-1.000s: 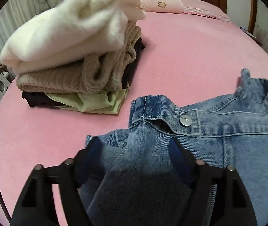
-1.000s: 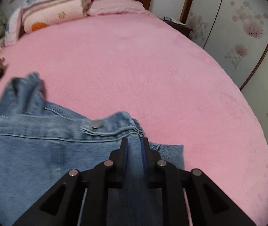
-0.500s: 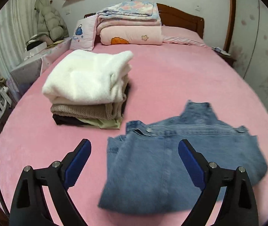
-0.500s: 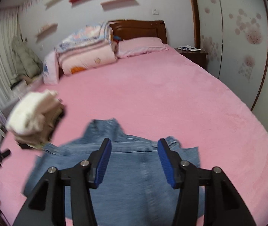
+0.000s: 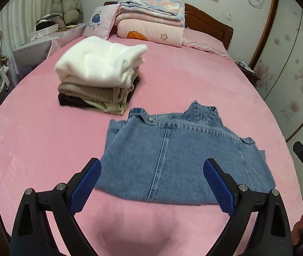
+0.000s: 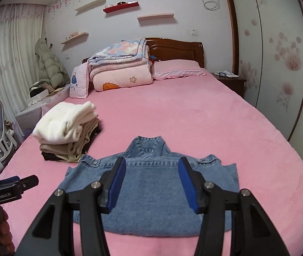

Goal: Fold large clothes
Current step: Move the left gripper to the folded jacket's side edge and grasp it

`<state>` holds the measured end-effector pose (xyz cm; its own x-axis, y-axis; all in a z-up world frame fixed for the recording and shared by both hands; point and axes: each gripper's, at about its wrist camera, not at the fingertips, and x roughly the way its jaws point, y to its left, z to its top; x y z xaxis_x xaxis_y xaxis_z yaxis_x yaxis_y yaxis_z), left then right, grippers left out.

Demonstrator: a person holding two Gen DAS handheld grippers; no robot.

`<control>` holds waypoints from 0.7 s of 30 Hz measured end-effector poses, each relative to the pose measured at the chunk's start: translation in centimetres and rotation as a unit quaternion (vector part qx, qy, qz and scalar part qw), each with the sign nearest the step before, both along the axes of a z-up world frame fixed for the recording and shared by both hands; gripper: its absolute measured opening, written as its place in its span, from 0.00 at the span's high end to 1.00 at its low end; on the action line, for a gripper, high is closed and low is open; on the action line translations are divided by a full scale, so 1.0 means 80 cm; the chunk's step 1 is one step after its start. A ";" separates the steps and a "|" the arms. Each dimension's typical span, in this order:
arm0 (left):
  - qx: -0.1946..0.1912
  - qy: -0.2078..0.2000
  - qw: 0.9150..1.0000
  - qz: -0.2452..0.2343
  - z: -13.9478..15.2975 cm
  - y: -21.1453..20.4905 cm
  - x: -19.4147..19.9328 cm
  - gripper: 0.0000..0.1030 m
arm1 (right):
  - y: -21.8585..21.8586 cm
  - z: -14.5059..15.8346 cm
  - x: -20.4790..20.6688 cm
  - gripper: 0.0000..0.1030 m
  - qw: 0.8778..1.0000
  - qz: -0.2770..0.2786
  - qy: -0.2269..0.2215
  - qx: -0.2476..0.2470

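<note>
Folded denim jacket [image 5: 172, 160] flat on pink bed [image 5: 34, 145], clothes stack [image 5: 98, 79] just beyond its left corner, open bedspread to its right, left tool [image 5: 152, 183] widening, empty, right tool [image 6: 150, 183] apart, empty, shelves in right view only

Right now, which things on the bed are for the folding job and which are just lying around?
For the job:
- denim jacket, folded flat on the pink bed
- stack of folded clothes, white sweater on top

Just lying about:
- folded quilts
- pink pillow
- puffy coat beside the bed
</note>
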<state>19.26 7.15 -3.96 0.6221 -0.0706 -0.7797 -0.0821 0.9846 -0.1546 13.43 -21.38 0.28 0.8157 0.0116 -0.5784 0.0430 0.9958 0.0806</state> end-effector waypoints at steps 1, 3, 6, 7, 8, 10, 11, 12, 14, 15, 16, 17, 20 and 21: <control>0.005 0.003 1.000 0.004 -0.005 0.000 -0.003 0.07 | 0.003 -0.007 0.000 0.50 1.000 0.000 0.004 -0.001; 0.009 0.011 1.000 0.013 -0.018 0.003 -0.006 0.07 | 0.008 -0.021 0.001 0.50 1.000 0.002 0.019 -0.003; -0.006 0.041 0.999 0.024 -0.049 0.014 -0.006 0.07 | 0.018 -0.049 0.005 0.50 0.999 0.005 0.034 -0.011; -0.011 0.049 0.998 0.027 -0.059 0.018 -0.005 0.07 | 0.022 -0.056 0.007 0.50 0.999 0.005 0.037 -0.018; -0.015 0.056 0.998 0.031 -0.069 0.022 -0.005 0.07 | 0.024 -0.063 0.010 0.50 0.999 0.007 0.041 -0.023; -0.022 0.070 0.996 0.042 -0.094 0.031 -0.006 0.07 | 0.033 -0.084 0.017 0.50 0.998 0.012 0.054 -0.034; -0.028 0.077 0.996 0.046 -0.108 0.035 -0.006 0.07 | 0.036 -0.093 0.017 0.50 0.998 0.014 0.058 -0.036; -0.038 0.087 0.994 0.049 -0.123 0.040 -0.006 0.07 | 0.040 -0.105 0.022 0.50 0.997 0.016 0.067 -0.039; -0.065 0.106 0.991 0.053 -0.151 0.048 -0.004 0.07 | 0.042 -0.122 0.025 0.51 0.996 0.017 0.078 -0.037; -0.082 0.117 0.988 0.057 -0.167 0.052 -0.004 0.07 | 0.044 -0.134 0.029 0.54 0.995 0.018 0.088 -0.035; -0.096 0.124 0.986 0.061 -0.178 0.056 -0.004 0.07 | 0.046 -0.143 0.031 0.58 0.995 0.018 0.096 -0.032; -0.113 0.128 0.983 0.065 -0.190 0.060 -0.006 0.07 | 0.047 -0.150 0.032 0.60 0.994 0.020 0.101 -0.030; -0.165 0.137 0.973 0.082 -0.220 0.074 -0.009 0.07 | 0.054 -0.173 0.039 0.70 0.992 0.027 0.119 -0.027; -0.180 0.138 0.970 0.087 -0.228 0.078 -0.009 0.07 | 0.055 -0.179 0.040 0.72 0.992 0.029 0.122 -0.027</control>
<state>18.51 13.37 -22.23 0.4201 -0.2828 -0.8623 -0.3287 0.8383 -0.4350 16.64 -16.94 -14.03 0.6500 0.0178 -0.7597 -0.0017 0.9998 0.0220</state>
